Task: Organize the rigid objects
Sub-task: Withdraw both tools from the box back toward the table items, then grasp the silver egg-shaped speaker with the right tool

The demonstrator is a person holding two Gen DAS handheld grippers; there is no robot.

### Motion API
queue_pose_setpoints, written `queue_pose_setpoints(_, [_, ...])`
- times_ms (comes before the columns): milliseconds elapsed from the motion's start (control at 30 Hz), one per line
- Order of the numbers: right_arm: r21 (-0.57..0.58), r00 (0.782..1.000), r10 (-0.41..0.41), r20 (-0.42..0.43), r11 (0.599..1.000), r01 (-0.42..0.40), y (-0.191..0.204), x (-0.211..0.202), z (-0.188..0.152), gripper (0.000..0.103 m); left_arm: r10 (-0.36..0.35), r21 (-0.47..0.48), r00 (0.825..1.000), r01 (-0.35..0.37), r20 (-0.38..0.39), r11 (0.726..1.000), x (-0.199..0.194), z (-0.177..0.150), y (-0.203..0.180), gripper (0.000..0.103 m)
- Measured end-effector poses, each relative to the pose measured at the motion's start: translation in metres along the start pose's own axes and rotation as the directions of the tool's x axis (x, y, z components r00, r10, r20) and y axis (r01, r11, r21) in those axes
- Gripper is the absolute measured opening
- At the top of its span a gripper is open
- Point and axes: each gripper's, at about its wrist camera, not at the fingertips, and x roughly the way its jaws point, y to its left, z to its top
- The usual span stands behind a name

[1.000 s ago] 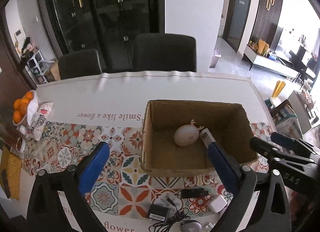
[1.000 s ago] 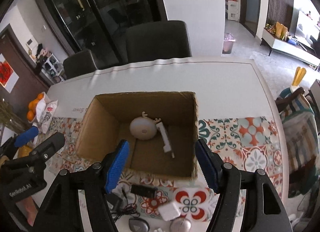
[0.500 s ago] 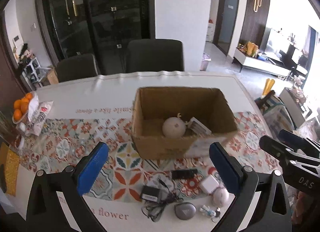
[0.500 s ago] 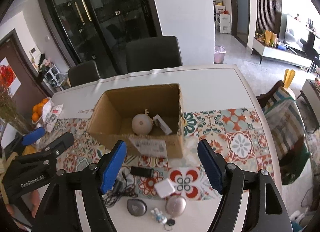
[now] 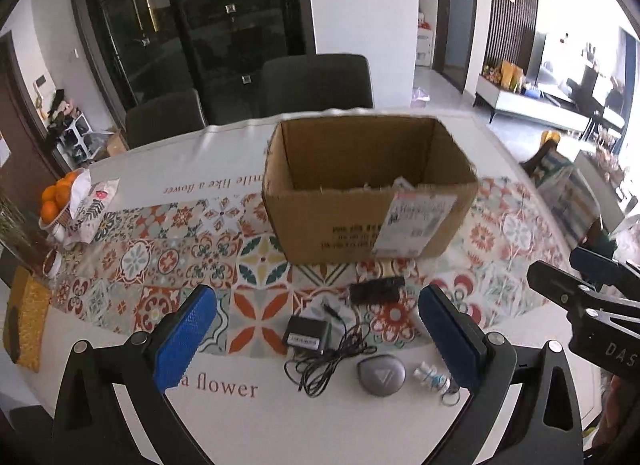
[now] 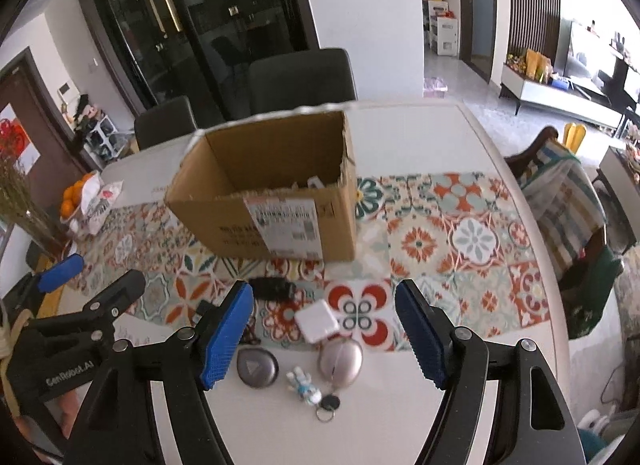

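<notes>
The open cardboard box (image 5: 372, 201) stands upright mid-table on the patterned runner (image 5: 160, 257), mouth up, its long axis running left to right and its labelled wall (image 6: 288, 221) facing the grippers. A bare strip of runner separates that wall from the small items; on the box's right the runner lies open toward the curved table edge (image 6: 536, 225). The left gripper (image 5: 316, 339) hangs with its blue pads spread wide, holding nothing, above a black adapter (image 5: 306, 335) whose cord (image 5: 332, 361) is tangled beside it; a black rectangular device (image 5: 376, 289) lies nearer the box with its long axis crosswise, and a grey oval case (image 5: 381, 376) sits toward the near edge. The right gripper (image 6: 324, 335) is likewise parted and empty over a white square charger (image 6: 318, 321). Only the right view shows that charger, a silver oval case (image 6: 340, 359) and a small bunny keychain (image 6: 306, 385) with its ring; only the left view shows the adapter fully. Inside the box just a white tip shows above the rim in either view.
</notes>
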Motion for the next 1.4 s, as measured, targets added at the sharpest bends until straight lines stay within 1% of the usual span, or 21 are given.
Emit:
queue_pose_setpoints(100, [-0.003,0.999,0.004,-0.039,1.0,-0.004,-0.002,0.009,-0.01,0.074,-0.011,-0.003,0.999,0.011,-0.034,1.0,0.005,-0.01,-0.003,0.103])
queue_pose_setpoints(200, [-0.006,0.997,0.001,-0.077,1.0,-0.001,-0.004,0.019,-0.022,0.073,-0.006,-0.002,0.998,0.005,-0.066,1.0,0.012,-0.022,-0.006,0.103])
queue_pose_setpoints(333, [-0.018,0.993,-0.007,-0.122,1.0,0.005,-0.005,0.033,-0.035,0.074,-0.01,-0.016,0.992,0.008,-0.125,1.0,0.025,-0.037,-0.006,0.103])
queue_pose_setpoints(433, [-0.022,0.988,-0.018,-0.152,1.0,0.015,-0.007,0.043,-0.043,0.073,-0.003,-0.017,0.988,0.0,-0.154,1.0,0.033,-0.047,-0.008,0.103])
queue_pose_setpoints(733, [-0.022,0.964,-0.01,-0.265,1.0,0.004,-0.012,0.085,-0.065,0.073,0.039,-0.02,0.968,-0.046,-0.249,0.999,0.065,-0.073,-0.012,0.103])
queue_pose_setpoints(900, [-0.024,0.949,-0.026,-0.314,1.0,0.02,-0.015,0.11,-0.072,0.073,0.052,-0.046,0.951,-0.069,-0.303,0.997,0.082,-0.086,-0.012,0.103])
queue_pose_setpoints(967, [-0.022,0.94,-0.03,-0.339,0.999,0.024,-0.016,0.123,-0.075,0.073,0.065,-0.043,0.948,-0.083,-0.312,0.996,0.087,-0.089,-0.012,0.103])
queue_pose_setpoints(1100, [-0.025,0.931,-0.035,-0.363,0.999,0.028,-0.016,0.138,-0.078,0.073,0.066,-0.053,0.941,-0.089,-0.333,0.995,0.095,-0.093,-0.013,0.103])
queue_pose_setpoints(1133, [-0.044,0.923,-0.04,-0.383,0.999,0.024,-0.016,0.141,-0.078,0.073,0.07,-0.051,0.94,-0.092,-0.334,0.994,0.096,-0.094,-0.014,0.103])
queue_pose_setpoints(1200, [-0.044,0.916,-0.046,-0.398,0.999,0.031,-0.017,0.148,-0.079,0.072,0.074,-0.05,0.938,-0.096,-0.34,0.994,0.099,-0.096,-0.015,0.103])
queue_pose_setpoints(1300, [-0.049,0.915,-0.045,-0.401,0.998,0.028,-0.016,0.154,-0.08,0.072,0.071,-0.055,0.935,-0.096,-0.348,0.994,0.102,-0.097,-0.017,0.103])
queue_pose_setpoints(1400, [-0.06,0.91,-0.047,-0.411,0.998,0.024,-0.013,0.16,-0.08,0.068,0.076,-0.056,0.933,-0.102,-0.353,0.993,0.104,-0.098,-0.017,0.103])
